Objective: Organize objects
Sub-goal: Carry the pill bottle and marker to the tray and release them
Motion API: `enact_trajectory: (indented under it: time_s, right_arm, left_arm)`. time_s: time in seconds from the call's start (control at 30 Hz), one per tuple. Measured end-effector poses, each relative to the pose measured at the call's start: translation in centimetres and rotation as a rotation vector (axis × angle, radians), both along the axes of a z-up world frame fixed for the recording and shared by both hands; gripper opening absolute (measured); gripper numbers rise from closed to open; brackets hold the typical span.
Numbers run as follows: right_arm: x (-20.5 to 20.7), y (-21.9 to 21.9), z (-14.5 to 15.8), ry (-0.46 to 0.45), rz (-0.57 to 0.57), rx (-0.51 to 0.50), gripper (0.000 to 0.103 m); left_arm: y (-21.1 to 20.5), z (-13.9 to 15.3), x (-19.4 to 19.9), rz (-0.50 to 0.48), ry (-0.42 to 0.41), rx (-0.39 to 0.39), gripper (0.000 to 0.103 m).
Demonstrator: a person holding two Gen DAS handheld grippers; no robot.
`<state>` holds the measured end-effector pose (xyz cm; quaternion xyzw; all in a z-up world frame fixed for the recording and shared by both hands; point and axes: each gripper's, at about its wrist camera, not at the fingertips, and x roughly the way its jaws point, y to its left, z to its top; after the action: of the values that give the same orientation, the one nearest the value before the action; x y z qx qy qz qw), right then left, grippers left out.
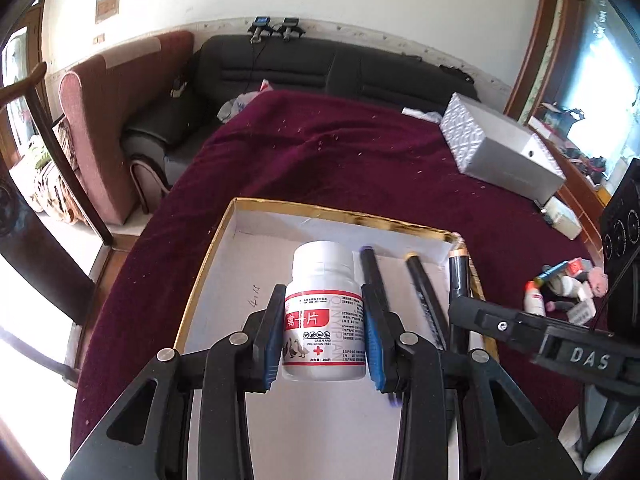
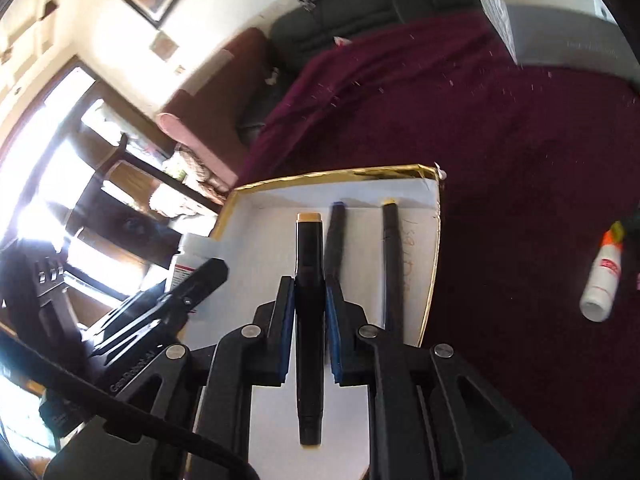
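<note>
The white pill bottle [image 1: 324,312] was clamped upright between the blue pads of the left gripper [image 1: 323,322], jaws closed on its label, and held over the gold-rimmed box lid [image 1: 224,224], prob. so it could be set down on the free left side. A tan-capped black marker [image 2: 308,308] was gripped mid-barrel by the right gripper [image 2: 308,328], jaws closed on it, kept parallel w/ the markers already laid inside, likely to be placed in line. In the lid: a purple-capped marker [image 2: 335,240] & a yellow-capped marker [image 2: 392,264], side by side. A small white bottle w/ orange cap [image 2: 602,280] was left on the maroon cloth [image 2: 520,140], well apart.
</note>
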<state>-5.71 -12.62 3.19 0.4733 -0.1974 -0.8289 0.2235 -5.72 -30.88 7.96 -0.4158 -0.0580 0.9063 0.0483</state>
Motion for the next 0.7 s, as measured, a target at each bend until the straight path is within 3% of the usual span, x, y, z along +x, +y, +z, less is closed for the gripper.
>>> enact_trajectory:
  time_s: [0.27,0.53,0.63,0.7]
  right_arm:
    - [-4.5,-1.7,-2.5,-0.059,-0.006,0.106,0.013]
    - [-5.1,-2.4,-2.7,-0.056,0.007,0.154,0.013]
    - [-4.8,-2.6,-1.9,-0.033,0.015,0.18,0.02]
    - [-4.4,-2.6,-1.2,0.0,0.011,0.205,0.035]
  left_arm:
    - [0.3,-4.5,-3.6,0.026,-0.115,-0.005,0.03]
    - [0.2,-4.4,-3.8,0.059,-0.127,-0.007,0.035]
    - [-0.4,-4.3,-3.7,0.076,-0.149,0.048,0.041]
    - [-0.6,-3.6,-3.4,0.08,-0.146,0.067,0.041]
